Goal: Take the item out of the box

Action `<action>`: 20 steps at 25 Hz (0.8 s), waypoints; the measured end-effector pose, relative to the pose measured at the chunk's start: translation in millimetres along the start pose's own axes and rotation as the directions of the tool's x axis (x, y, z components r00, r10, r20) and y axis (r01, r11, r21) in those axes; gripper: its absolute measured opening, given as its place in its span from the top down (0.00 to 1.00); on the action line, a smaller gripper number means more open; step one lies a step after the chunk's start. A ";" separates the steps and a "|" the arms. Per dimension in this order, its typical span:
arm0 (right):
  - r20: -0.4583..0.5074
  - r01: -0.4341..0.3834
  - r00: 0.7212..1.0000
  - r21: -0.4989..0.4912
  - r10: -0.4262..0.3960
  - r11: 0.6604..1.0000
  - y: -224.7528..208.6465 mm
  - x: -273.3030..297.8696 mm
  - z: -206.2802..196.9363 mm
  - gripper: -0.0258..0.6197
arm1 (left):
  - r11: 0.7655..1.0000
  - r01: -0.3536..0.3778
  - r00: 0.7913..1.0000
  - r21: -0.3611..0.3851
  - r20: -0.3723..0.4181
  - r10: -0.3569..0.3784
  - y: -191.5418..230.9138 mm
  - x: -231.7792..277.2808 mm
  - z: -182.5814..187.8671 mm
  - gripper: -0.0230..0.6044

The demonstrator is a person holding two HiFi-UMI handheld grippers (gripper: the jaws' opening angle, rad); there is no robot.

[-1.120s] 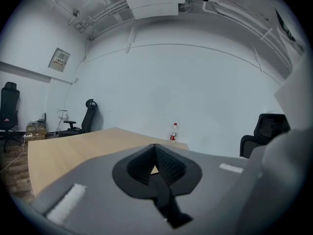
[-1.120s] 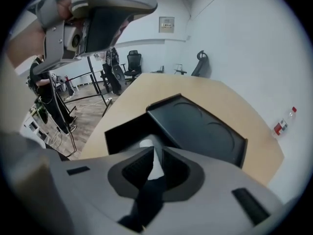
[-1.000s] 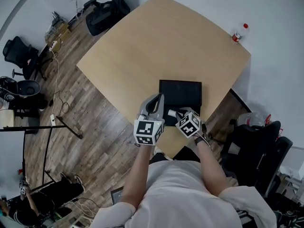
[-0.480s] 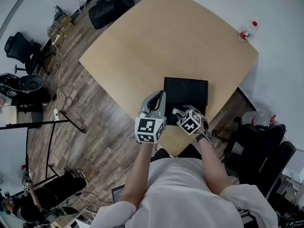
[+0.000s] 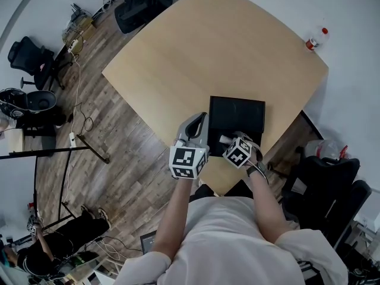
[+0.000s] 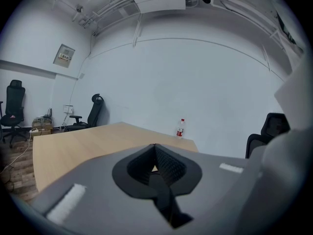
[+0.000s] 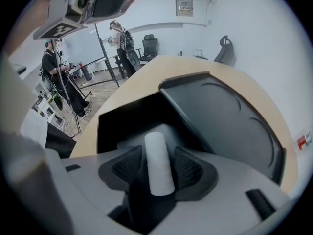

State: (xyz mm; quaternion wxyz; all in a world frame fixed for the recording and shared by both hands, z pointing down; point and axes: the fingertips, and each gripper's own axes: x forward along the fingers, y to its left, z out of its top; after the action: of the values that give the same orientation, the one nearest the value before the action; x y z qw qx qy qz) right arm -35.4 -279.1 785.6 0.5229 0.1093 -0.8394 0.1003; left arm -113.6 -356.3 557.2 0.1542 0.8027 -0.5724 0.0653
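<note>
A black box (image 5: 236, 114) lies open on the wooden table (image 5: 208, 46), near its front corner. In the right gripper view its dark inside (image 7: 129, 119) sits left of the raised lid (image 7: 220, 116). A white cylinder (image 7: 156, 151) lies between the pads of my right gripper (image 7: 159, 168), whose jaws are opening, with a small gap on each side. In the head view the cylinder (image 5: 226, 139) pokes out ahead of my right gripper (image 5: 228, 142) at the box's near end. My left gripper (image 5: 199, 122) hovers at the box's left edge, shut and empty (image 6: 155, 160).
A bottle with a red cap (image 5: 316, 39) stands at the table's far right corner, also visible as the bottle (image 6: 180, 128). Office chairs (image 5: 139, 2) ring the table. Two people (image 7: 61, 80) stand off on the wood floor. Cables (image 5: 77, 82) trail on the left.
Both grippers keep their place at the box's near end. The head camera has drifted, so the table and box sit slightly lower and further right in view.
</note>
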 end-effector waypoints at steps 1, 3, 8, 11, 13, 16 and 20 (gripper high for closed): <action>-0.006 -0.001 1.000 -0.003 0.001 1.000 0.1 1.4 -0.2 0.68 | 1.000 0.000 1.000 0.000 -0.001 0.000 0.7 -0.2 -0.1 0.95; -0.019 -0.002 1.000 -0.009 0.002 1.000 0.3 3.9 -1.4 0.68 | 1.000 0.001 1.000 0.001 -0.005 -0.001 1.4 -0.6 -1.2 0.95; -0.036 0.022 0.999 -0.009 -0.022 1.000 1.3 10.0 -7.3 0.68 | 1.000 0.000 1.000 -0.005 -0.005 0.000 2.6 -6.0 -2.5 0.95; -0.041 0.033 0.999 -0.009 -0.034 0.999 1.4 11.5 -6.3 0.68 | 1.000 -0.002 1.000 -0.004 0.003 0.002 6.6 -9.7 2.1 0.95; -0.047 0.036 0.998 -0.012 -0.036 0.999 0.3 12.5 -5.8 0.68 | 1.000 -0.004 1.000 -0.005 0.004 0.004 10.2 -11.6 3.3 0.95; -0.041 0.042 0.998 -0.006 -0.042 0.999 0.5 11.8 -5.5 0.68 | 1.000 -0.003 1.000 -0.007 0.001 0.003 11.0 -15.9 0.7 0.95; -0.039 0.054 0.998 0.004 -0.054 0.999 3.0 11.0 -7.1 0.71 | 1.000 0.001 1.000 -0.005 0.004 -0.001 8.2 -19.8 -0.7 0.95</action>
State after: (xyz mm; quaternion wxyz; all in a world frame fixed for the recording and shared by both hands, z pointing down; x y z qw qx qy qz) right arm -35.0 -275.1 798.5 0.5415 0.1312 -0.8255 0.0903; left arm -127.9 -340.8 553.6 0.1552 0.8027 -0.5724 0.0623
